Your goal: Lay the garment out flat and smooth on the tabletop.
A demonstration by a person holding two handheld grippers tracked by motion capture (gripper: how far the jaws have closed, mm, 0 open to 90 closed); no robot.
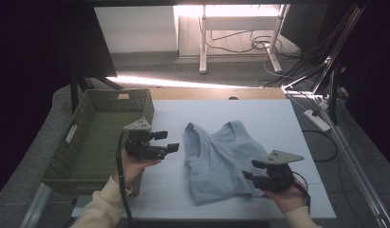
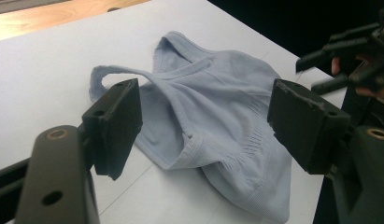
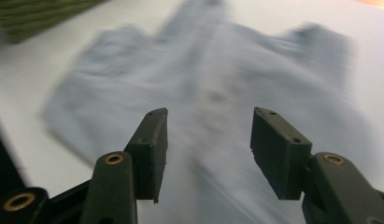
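Item: pale blue sleeveless top [image 1: 223, 159], lying flat and rumpled on the white table [image 1: 259, 114], roughly mid-table. Long axis running far to near, straps at the far end, hem at the near end, near the table's near edge.

Left gripper [image 1: 167, 141]: held above the table just left of the top's left strap, aimed right at it; jaws parted, nothing between them. In the left gripper view [image 2: 203, 119], strap loop and armhole lying directly ahead, between the two pads.

Right gripper [image 1: 250, 169]: over the top's near right corner, pointing left and slightly far; jaws spread to a middling gap, empty, cloth below and ahead in the right gripper view [image 3: 206, 140], blurred. Nearer of the two to the hem.

Green basket [image 1: 95, 137]: left of the top, just behind the left hand, open side up, apparently empty.

Open room: bare table right of and beyond the top; likely enough clearance for folding or for a lift leftward into the basket.
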